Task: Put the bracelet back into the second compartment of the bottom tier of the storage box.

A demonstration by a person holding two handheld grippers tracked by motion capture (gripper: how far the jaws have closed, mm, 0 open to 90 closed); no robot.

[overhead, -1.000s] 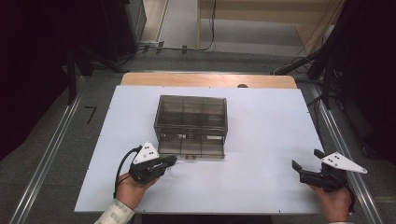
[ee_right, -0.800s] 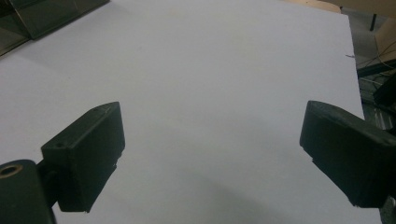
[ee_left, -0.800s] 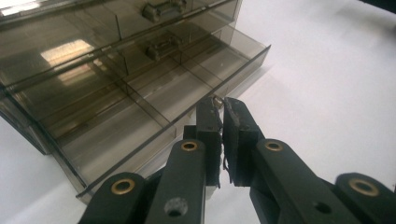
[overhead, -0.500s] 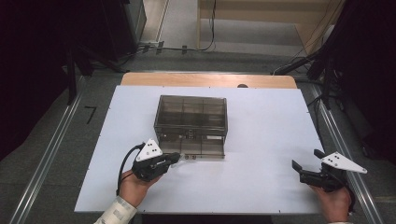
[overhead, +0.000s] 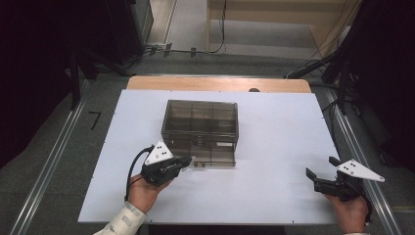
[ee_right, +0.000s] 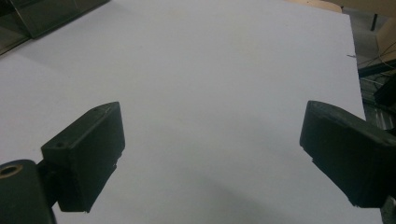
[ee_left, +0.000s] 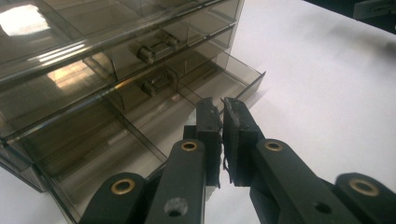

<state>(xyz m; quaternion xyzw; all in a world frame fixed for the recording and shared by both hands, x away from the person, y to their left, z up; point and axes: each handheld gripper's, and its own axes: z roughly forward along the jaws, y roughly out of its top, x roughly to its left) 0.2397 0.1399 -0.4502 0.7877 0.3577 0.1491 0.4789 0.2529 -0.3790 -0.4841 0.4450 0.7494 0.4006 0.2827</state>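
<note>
Black tongs (overhead: 187, 161) bear grey three-cornered plates, brass-ringed screw holes, a black cable and a pale cuff (overhead: 122, 220).

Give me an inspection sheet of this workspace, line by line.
Surface: white sheet covering a wooden table.
Job's things: smoky clear drawer box; bottom drawer stands slightly open.
Clutter: nothing seen.
Grippers: left gripper shut, at the box's lower front, nothing visibly between its fingers; right gripper open, holding nothing, over bare sheet.
Cables: black cable looping from the left gripper; cords on the floor beyond the table.
Surroundings: dark, metal rails beside the table.
</note>
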